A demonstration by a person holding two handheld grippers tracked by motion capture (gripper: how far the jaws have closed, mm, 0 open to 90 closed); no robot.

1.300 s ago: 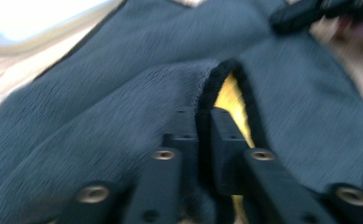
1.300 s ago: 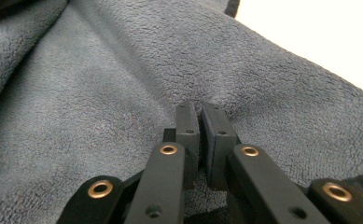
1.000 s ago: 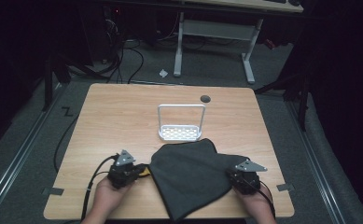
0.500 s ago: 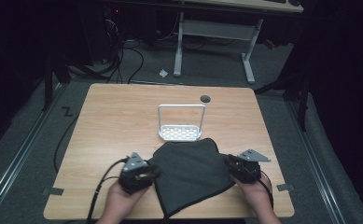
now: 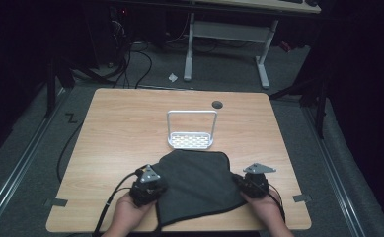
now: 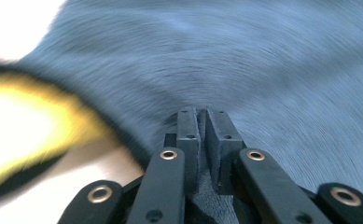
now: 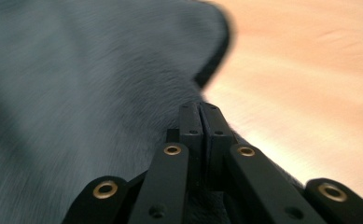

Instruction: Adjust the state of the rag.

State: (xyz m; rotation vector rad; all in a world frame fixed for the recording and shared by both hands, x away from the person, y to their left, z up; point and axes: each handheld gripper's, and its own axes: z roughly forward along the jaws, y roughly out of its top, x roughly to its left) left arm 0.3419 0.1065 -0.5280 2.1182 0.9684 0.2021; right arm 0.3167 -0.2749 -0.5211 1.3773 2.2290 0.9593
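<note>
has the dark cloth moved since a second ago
Yes. The dark cloth has changed shape and slid toward the person: its far edge, then overlapping the white rack, now lies just short of its base, with both side edges pulled straighter.
</note>
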